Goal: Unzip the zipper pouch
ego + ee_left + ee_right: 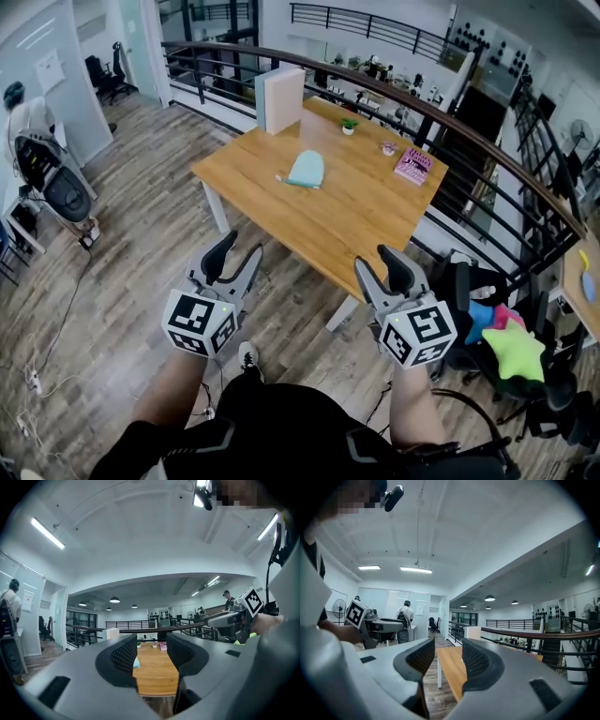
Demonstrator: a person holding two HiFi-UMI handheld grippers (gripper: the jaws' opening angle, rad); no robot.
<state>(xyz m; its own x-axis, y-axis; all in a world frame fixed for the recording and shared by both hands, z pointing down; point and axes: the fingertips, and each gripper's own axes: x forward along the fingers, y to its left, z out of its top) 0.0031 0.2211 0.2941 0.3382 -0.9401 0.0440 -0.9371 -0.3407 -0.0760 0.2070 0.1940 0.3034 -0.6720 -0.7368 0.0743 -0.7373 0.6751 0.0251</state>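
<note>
- Teal fabric zipper pouch (pixel 306 170) lies flat near the middle of a wooden table (pixel 356 220), well ahead of both grippers. Nothing touches it.
- Key relation: the pouch sits straight ahead, approx midway btwn the two grippers, beyond open floor and the table's near edge. Neither gripper is clearly nearer; both would have to reach fwd and down.
- Left gripper (pixel 232 262): jaws apart, nothing btwn them. Its own view looks along the tabletop, w/ a sliver of the pouch (pixel 136 662) showing just beside the left jaw.
- Right gripper (pixel 381 269): jaws apart, nothing held. Its own view shows only a table corner and a white leg btwn the jaws, no pouch, so it's aimed off to one side.
- Shape: the pouch is rounded at its far end, w/ a straighter edge nearer the person running approx left-right. A small pale tab pokes out at that edge's left end, prob the zipper pull, but too small to be sure.
- Materials: soft, limp-looking cloth pouch; smooth light-wood top; dark moulded jaws w/ dimpled pads (pixel 124 656).
- Judgement: soft cloth will likely slide or bunch, so one gripper should pin the body while the other takes the pull.
- Also on the table, all apart from the pouch: white box (pixel 279 98) at the far corner, pink book (pixel 412 165) to the right, tiny potted plant (pixel 349 125).
</note>
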